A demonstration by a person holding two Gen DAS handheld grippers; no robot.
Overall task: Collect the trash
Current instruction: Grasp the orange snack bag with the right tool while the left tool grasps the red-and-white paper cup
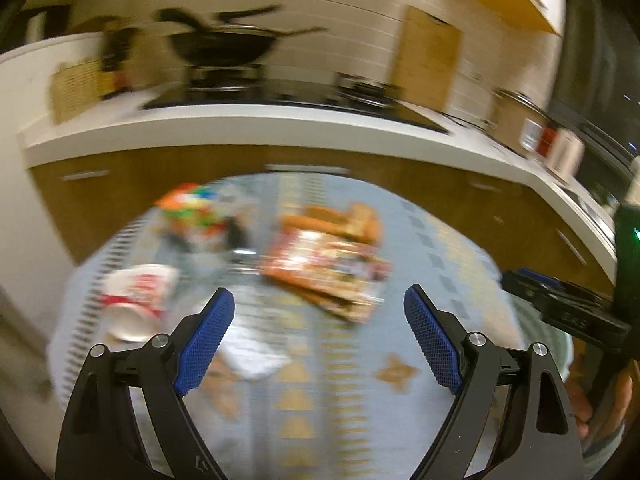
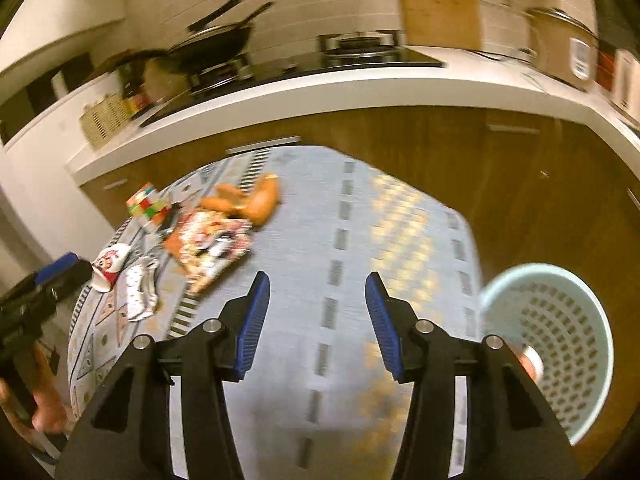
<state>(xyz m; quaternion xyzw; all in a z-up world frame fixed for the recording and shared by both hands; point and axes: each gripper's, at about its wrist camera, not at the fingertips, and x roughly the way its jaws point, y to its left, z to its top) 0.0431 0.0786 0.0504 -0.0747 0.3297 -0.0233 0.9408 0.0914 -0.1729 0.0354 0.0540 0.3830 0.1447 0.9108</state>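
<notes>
Trash lies on a table with a blue patterned cloth [image 2: 344,216]. A red-and-white paper cup [image 1: 136,300] [image 2: 110,264] is on its side, with crumpled white paper [image 1: 256,356] [image 2: 140,296] next to it. A colourful snack wrapper [image 1: 328,268] [image 2: 212,248] lies by orange-brown scraps [image 1: 336,220] [image 2: 248,200]. My left gripper [image 1: 319,296] is open above the cloth, just short of the cup and the wrapper, and holds nothing. My right gripper [image 2: 317,280] is open over bare cloth, with nothing between its fingers. A pale green perforated basket [image 2: 560,340] stands to its right, with a small pale thing inside.
A colour cube [image 1: 192,208] [image 2: 146,202] sits at the table's far left. Behind the table runs a white counter [image 2: 360,92] with brown cupboards, a black wok [image 1: 224,46] on a stove, and a wooden board [image 1: 424,60]. Each view's edge shows the other gripper and a hand.
</notes>
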